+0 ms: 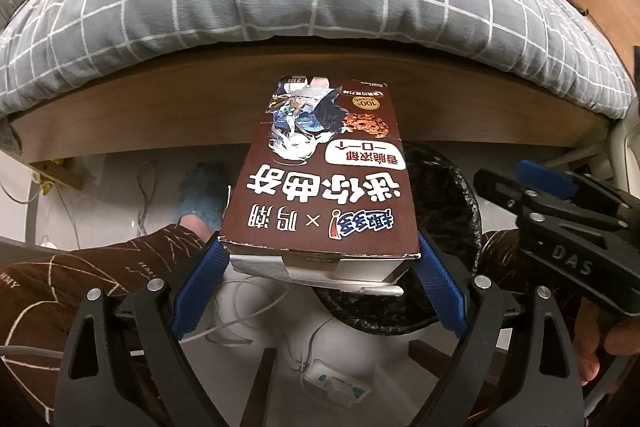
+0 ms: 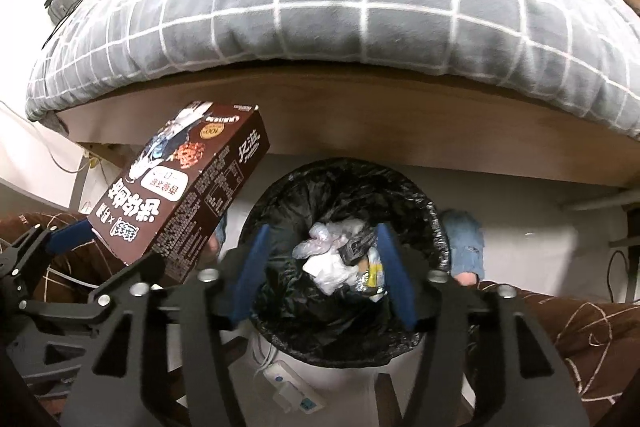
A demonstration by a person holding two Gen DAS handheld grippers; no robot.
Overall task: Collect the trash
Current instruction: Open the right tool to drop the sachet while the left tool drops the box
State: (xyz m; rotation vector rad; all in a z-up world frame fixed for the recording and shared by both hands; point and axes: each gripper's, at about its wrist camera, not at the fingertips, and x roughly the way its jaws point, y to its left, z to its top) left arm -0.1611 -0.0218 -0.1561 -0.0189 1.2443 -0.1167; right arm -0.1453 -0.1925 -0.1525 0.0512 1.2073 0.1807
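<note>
Box (image 1: 320, 179) clamped in my L gripper (image 1: 320, 267), beside bin (image 2: 436, 227). Shift right over opening, then drop. R gripper (image 2: 324, 267) spread, empty.

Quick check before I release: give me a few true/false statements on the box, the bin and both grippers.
1. The left gripper holds the brown cookie box. True.
2. The right gripper also grips the box. False: it is open and holds nothing, above the bin.
3. The trash bin has a black liner. True.
4. The bin is empty. False: crumpled white plastic and wrappers lie inside.
5. The bin stands beside a bed with a grey checked quilt. True.
</note>
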